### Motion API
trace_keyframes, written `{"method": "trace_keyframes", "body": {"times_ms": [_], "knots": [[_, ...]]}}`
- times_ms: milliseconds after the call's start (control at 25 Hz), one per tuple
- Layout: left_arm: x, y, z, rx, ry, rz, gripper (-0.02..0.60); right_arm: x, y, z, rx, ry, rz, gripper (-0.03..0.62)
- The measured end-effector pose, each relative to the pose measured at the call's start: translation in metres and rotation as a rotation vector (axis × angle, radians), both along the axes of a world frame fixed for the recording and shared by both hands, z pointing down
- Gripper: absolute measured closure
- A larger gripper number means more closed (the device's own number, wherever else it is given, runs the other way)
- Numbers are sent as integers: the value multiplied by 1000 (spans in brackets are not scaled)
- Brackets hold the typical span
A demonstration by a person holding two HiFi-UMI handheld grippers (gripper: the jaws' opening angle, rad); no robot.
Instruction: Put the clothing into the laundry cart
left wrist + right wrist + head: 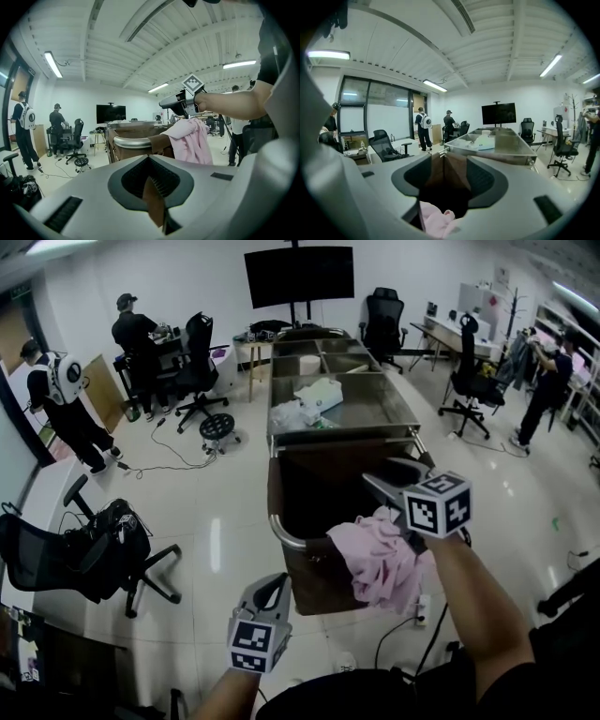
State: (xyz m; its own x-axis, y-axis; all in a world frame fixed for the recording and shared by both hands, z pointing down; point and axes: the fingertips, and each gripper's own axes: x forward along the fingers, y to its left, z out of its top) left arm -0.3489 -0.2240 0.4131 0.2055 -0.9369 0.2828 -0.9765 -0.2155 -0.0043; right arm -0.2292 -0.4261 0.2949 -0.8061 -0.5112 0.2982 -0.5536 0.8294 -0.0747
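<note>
Clothing (380, 563): pale pink, rumpled

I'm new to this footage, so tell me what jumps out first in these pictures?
A pink garment lies draped over the near rim of the brown cart, at centre. The right gripper hangs just above it, jaws apart. Behind the cart stands a long steel table.

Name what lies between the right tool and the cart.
The pink garment, draped over the cart's edge under the right tool: left gripper view.
</note>
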Motion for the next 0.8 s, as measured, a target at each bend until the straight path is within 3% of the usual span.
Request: {"method": "trace_keyframes", "body": {"times_ms": [360,440,520,560,800], "knots": [[20,16,-4,13,13,110,583,54,65,-15,26,-49,122,335],[28,23,-6,16,18,149,583,68,94,-11,14,-75,152,363],[38,32,-5,16,20,195,583,81,128,2,-16,-101,172,368],[44,37,-4,13,21,218,583,87,146,12,-37,-113,183,417],[79,74,17,-50,28,364,583,130,239,83,-139,-157,350,422]]}}
